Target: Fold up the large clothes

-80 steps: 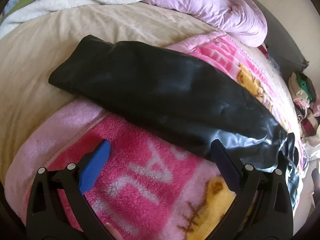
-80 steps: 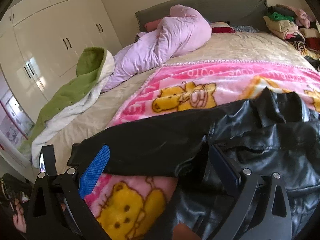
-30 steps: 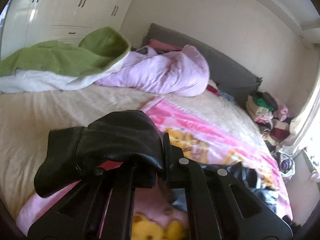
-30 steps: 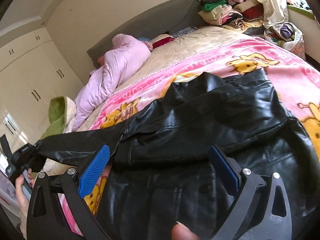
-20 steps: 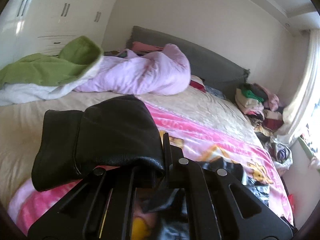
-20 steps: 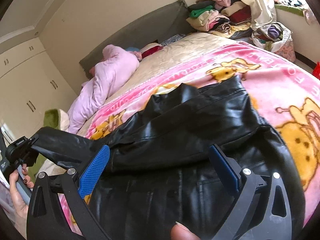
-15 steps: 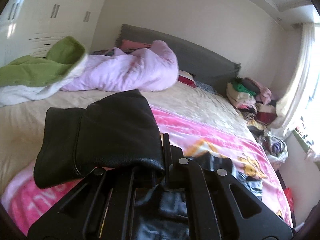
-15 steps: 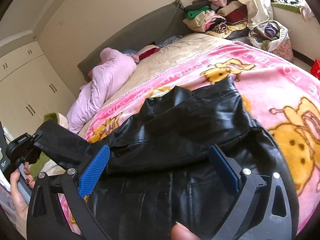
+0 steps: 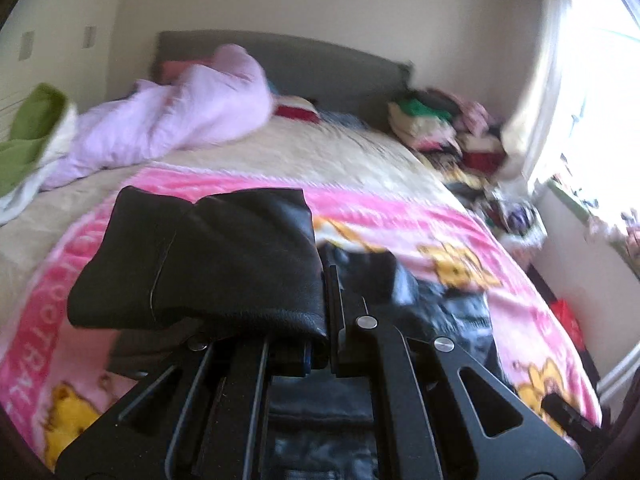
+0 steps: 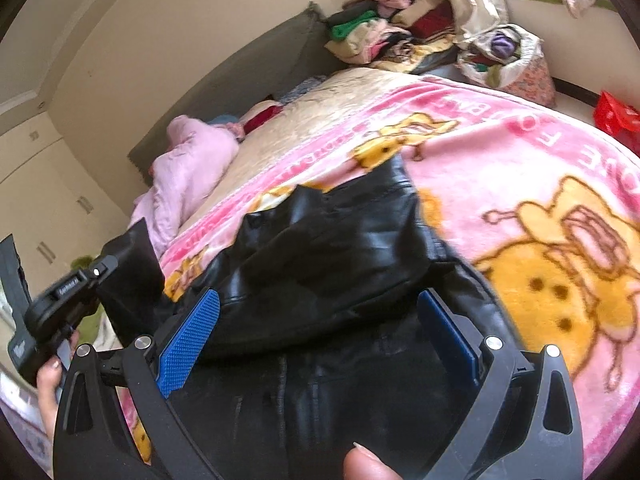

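Observation:
A black leather jacket [image 10: 332, 264] lies on a pink cartoon blanket [image 10: 540, 168] on the bed. My left gripper [image 9: 326, 280] is shut on the jacket's sleeve cuff [image 9: 208, 264] and holds it raised above the jacket body [image 9: 452, 300]. The left gripper also shows at the left in the right wrist view [image 10: 80, 296], with the sleeve [image 10: 132, 280] hanging from it. My right gripper [image 10: 320, 332] is open, its blue pads [image 10: 188, 336] hovering just above the jacket body, holding nothing.
A lilac duvet [image 9: 180, 116] and a green and white blanket [image 9: 28, 136] lie at the bed's far left. Piled clothes [image 9: 440, 124] and a bag [image 10: 508, 56] sit by the grey headboard [image 9: 320, 64] and window. A red object [image 10: 616, 116] lies on the floor.
My left gripper, which closed on the sleeve earlier, has carried it to the right over the jacket body. My right gripper stays open and has shifted right over the jacket.

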Tool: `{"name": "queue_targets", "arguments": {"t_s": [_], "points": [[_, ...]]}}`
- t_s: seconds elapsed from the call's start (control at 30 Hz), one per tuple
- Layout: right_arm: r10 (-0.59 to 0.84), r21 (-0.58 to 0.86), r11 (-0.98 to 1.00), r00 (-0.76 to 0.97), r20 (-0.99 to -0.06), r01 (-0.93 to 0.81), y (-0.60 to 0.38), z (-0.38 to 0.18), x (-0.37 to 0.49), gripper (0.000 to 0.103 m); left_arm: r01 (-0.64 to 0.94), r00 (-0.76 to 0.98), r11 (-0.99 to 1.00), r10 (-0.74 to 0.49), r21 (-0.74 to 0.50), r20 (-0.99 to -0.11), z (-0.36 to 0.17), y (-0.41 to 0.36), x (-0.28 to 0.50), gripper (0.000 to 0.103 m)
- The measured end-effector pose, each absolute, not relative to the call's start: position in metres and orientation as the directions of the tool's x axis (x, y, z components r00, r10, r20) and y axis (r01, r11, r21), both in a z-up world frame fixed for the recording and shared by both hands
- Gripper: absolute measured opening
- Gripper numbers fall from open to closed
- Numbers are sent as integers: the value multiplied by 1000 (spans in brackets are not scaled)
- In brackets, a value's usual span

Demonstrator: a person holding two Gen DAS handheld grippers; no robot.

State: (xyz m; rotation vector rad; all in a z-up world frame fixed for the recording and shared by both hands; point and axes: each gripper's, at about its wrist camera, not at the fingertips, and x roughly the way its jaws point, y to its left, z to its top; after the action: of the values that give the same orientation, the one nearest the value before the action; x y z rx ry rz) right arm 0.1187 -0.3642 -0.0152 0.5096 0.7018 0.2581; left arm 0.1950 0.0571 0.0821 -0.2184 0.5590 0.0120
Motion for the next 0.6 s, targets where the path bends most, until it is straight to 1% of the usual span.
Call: {"name": "queue_targets", "arguments": {"t_s": [0.07,0.13,0.3,0.33,0.37,0.4,0.47,0.5,0.57,0.6], "points": [[368,523,852,743,-558,-30,-370,-19,118,99,-11,808,984,-97,-179,-581,64,40,205,1],[346,499,866,747,-568,-21,-371,-22,116,99,34,755,982,-149,-188,-639,45,28,215,1],[272,420,907,754,-598,6,-368,-28,114,99,84,669,970,-225,-229,-708,3,13,226,5],[260,415,910,756,-601,17,-369,-29,114,99,92,657,966,-241,-242,-715,-2,12,227,11],[254,414,910,757,-601,23,-369,-29,114,99,105,641,960,-264,-258,-721,-9,11,228,20],[249,413,910,760,-601,28,-370,-29,114,99,119,629,958,-276,-261,-726,-13,5,227,25],[244,407,913,760,-602,29,-369,-30,114,99,156,607,958,-285,-240,-742,-21,-4,227,42],[240,401,915,759,-604,30,-368,-30,114,99,174,604,958,-287,-228,-744,-23,-9,227,46],[232,394,919,760,-607,34,-367,-29,114,99,213,598,951,-307,-223,-741,-26,-16,226,68],[229,393,919,761,-607,37,-368,-29,113,99,227,595,948,-315,-221,-739,-27,-21,224,72]]}}
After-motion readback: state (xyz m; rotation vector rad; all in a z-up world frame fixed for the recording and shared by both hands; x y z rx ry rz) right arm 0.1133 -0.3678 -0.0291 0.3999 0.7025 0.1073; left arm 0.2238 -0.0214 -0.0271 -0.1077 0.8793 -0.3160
